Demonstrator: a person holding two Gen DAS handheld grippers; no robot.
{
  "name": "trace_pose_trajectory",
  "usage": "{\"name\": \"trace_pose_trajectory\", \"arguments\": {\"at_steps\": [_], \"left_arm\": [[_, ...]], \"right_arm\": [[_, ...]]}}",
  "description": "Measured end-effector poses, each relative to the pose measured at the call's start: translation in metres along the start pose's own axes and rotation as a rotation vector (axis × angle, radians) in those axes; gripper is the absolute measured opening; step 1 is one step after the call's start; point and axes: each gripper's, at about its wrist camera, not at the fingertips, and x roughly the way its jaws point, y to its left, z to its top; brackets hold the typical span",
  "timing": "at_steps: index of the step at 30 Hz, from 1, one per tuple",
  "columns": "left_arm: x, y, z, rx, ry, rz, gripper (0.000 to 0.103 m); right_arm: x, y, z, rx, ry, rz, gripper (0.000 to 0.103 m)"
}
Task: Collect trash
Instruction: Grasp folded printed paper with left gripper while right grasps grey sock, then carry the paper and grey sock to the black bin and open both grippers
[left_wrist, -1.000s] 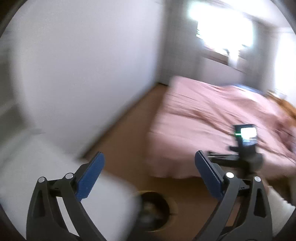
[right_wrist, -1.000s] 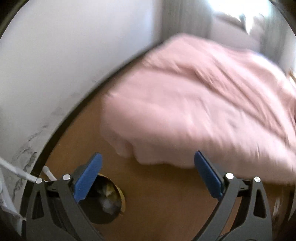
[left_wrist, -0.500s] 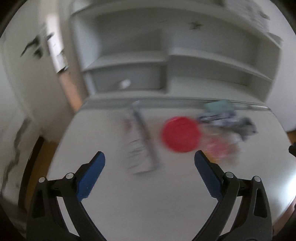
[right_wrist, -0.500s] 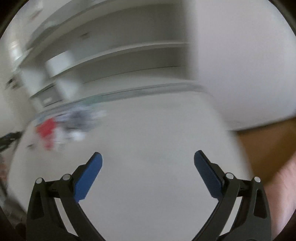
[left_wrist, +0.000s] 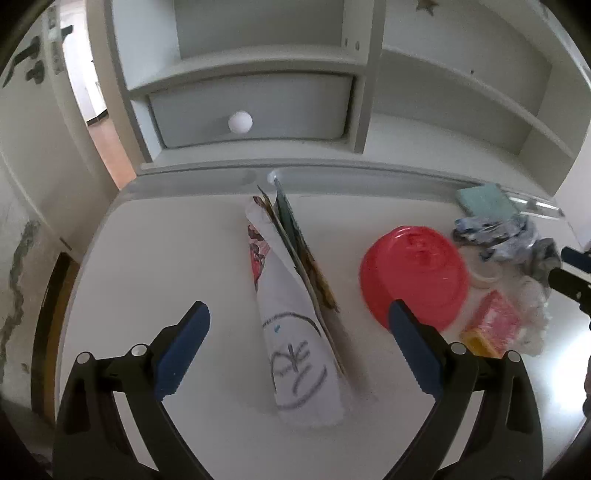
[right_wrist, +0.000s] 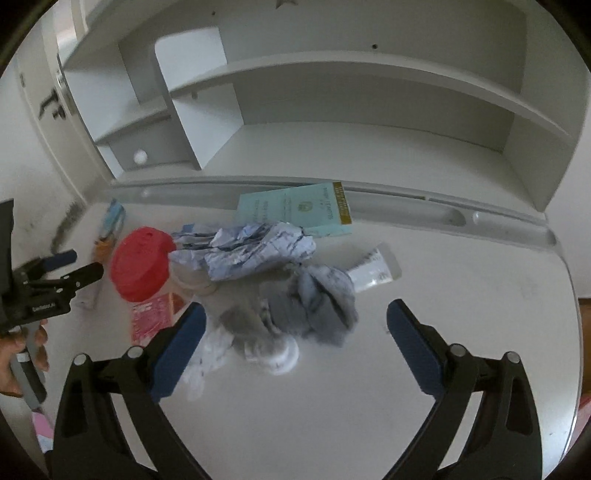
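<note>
I'm looking down at a white desk (left_wrist: 155, 258) with a white shelf hutch (right_wrist: 369, 110) standing along its back edge, one drawer (left_wrist: 251, 110) with a round knob (left_wrist: 240, 122). Orange-brown floor (left_wrist: 110, 147) is showing through a doorway on the left. Soft daylight.

A white table (left_wrist: 155, 258) with rounded corners carries the things, a shallow groove running along its back edge below a white shelf unit (right_wrist: 332, 110). Toward its left lie a drawn-on sheet of paper (left_wrist: 295, 332) and some thin booklets (left_wrist: 295, 236) leaning on it. Right of them is a red-lidded jar (right_wrist: 142, 264) on its side, touching crumpled blue-printed paper (right_wrist: 251, 249). A pale green booklet (right_wrist: 295, 210) lies near the groove. A white tube (right_wrist: 373, 271) lies just beside a crumpled grey wad (right_wrist: 306, 306), with a small white lid (right_wrist: 280, 356) in front.
</note>
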Motion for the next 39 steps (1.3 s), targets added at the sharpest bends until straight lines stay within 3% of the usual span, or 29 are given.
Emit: {"name": "trace_pose_trajectory", "arguments": {"at_steps": [1, 3, 4, 5, 6, 8, 17, 24, 28, 34, 39], "left_arm": [[0.004, 0.003, 0.0, 0.002, 0.009, -0.001, 0.094], [0.01, 0.008, 0.001, -0.011, 0.015, -0.031, 0.075], [0.01, 0.009, 0.001, -0.003, 0.0, -0.014, 0.06], [0.009, 0.01, 0.002, 0.005, -0.007, -0.015, 0.04], [0.008, 0.011, 0.003, 0.002, -0.012, -0.035, 0.032], [0.006, 0.015, 0.004, -0.015, -0.019, -0.084, 0.026], [-0.028, 0.014, 0.008, 0.012, -0.091, -0.137, 0.026], [-0.042, 0.006, 0.004, 0.03, -0.097, -0.125, 0.025], [-0.061, -0.014, 0.01, 0.078, -0.123, -0.15, 0.025], [-0.107, -0.092, 0.023, 0.229, -0.215, -0.266, 0.025], [-0.138, -0.218, 0.011, 0.456, -0.231, -0.491, 0.025]], "right_arm": [[0.002, 0.001, -0.001, -0.004, 0.01, -0.002, 0.078], [0.008, 0.002, 0.001, 0.001, 0.026, -0.004, 0.066], [0.01, 0.001, 0.0, 0.009, 0.031, -0.003, 0.055], [0.01, 0.0, 0.0, 0.013, 0.032, -0.001, 0.05], [0.009, -0.001, 0.0, 0.021, 0.028, 0.008, 0.045], [0.005, -0.002, 0.002, 0.038, 0.013, 0.017, 0.041], [-0.039, -0.014, 0.01, 0.077, -0.113, 0.006, 0.039], [-0.03, -0.023, -0.009, 0.114, -0.081, 0.023, 0.039], [-0.043, -0.034, -0.019, 0.145, -0.115, 0.032, 0.039], [-0.11, -0.074, -0.042, 0.21, -0.244, 0.002, 0.039], [-0.184, -0.142, -0.097, 0.323, -0.33, -0.142, 0.039]]}}
